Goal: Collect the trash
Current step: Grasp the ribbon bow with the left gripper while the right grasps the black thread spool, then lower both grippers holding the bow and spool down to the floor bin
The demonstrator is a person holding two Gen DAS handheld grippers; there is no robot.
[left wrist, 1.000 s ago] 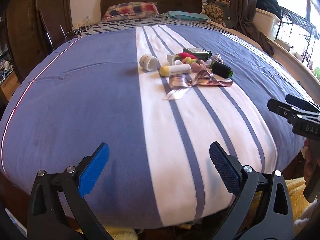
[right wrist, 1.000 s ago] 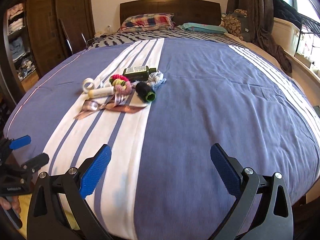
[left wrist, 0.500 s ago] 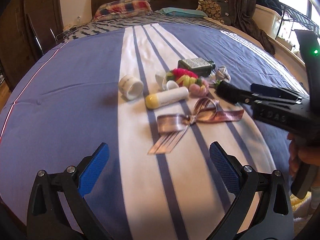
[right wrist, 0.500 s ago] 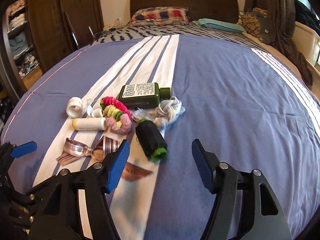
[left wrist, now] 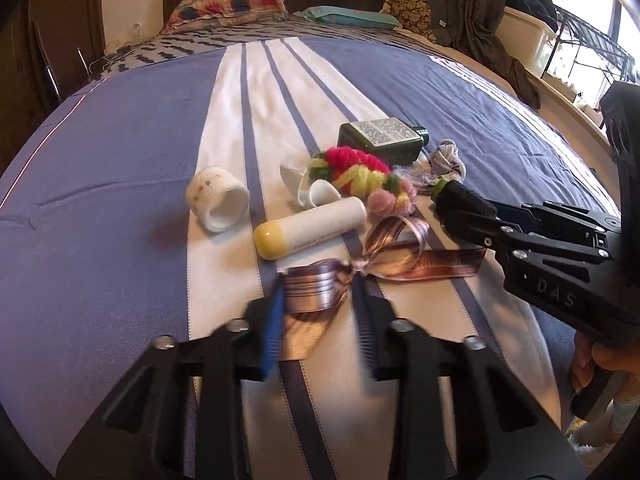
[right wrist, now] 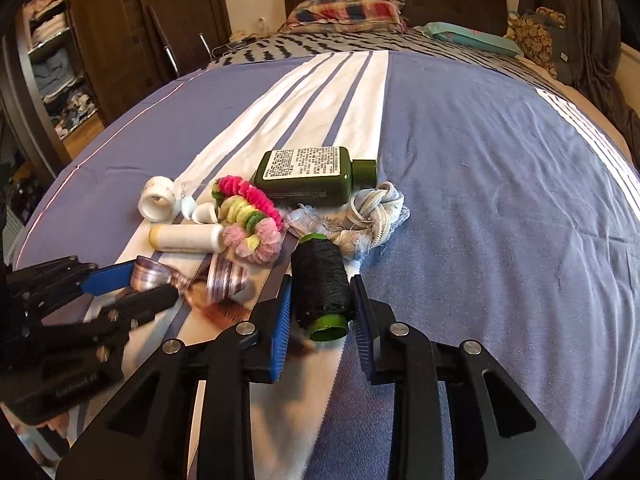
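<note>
A small heap of litter lies on the striped bedspread [left wrist: 100, 200]. My left gripper [left wrist: 320, 320] is closing, its blurred pads touching both sides of the shiny ribbon bow [left wrist: 316, 292]. From the right wrist view, the left gripper [right wrist: 136, 286] pinches one loop of that ribbon [right wrist: 146, 276]. My right gripper [right wrist: 320, 300] is also closing, pads against a black thread spool [right wrist: 320, 280] with a green core. In the left wrist view the right gripper [left wrist: 460, 220] comes in from the right onto the spool [left wrist: 460, 200].
A green bottle [left wrist: 380, 140], a yellow-capped white tube [left wrist: 312, 226], a tape roll [left wrist: 218, 200], a pink and yellow fuzzy band [left wrist: 360, 168] and a knotted cord [right wrist: 372, 216] lie beyond. Pillows [left wrist: 228, 6] sit at the headboard. A hand [left wrist: 600, 360] holds the right gripper.
Both grippers have moved forward over the bed to the heap. Their jaws went from wide apart to narrow, the left around the ribbon, the right around the black spool.
</note>
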